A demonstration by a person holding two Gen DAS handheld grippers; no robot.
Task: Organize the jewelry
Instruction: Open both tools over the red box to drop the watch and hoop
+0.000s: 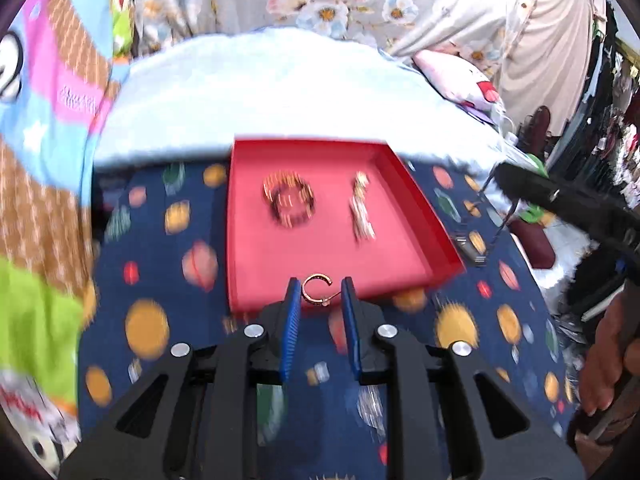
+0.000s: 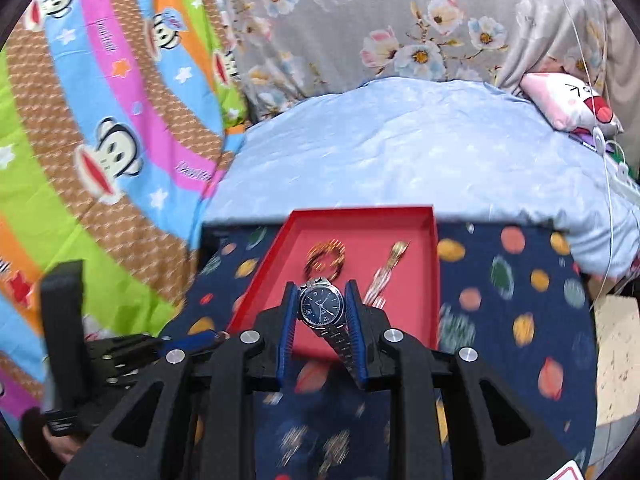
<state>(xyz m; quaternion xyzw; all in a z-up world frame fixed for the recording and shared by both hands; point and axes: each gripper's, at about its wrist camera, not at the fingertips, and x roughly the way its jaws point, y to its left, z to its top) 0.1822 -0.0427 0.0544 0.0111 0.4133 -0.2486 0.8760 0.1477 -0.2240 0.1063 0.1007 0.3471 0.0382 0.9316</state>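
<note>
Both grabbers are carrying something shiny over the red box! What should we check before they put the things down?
1. Right gripper pinches the watch by its case: ok.
2. Left gripper holds the hoop earring: cannot tell, it seems caught only by its thin pin.
3. Red tray lies ahead of both: ok.
4. Bare floor nearer than the beaded bracelet and gold piece: ok.
5. Grippers apart from each other: ok.

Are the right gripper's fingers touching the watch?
Touching. The right wrist view shows the right gripper with both blue fingers pressed against the sides of the watch case, no gap showing.
</note>
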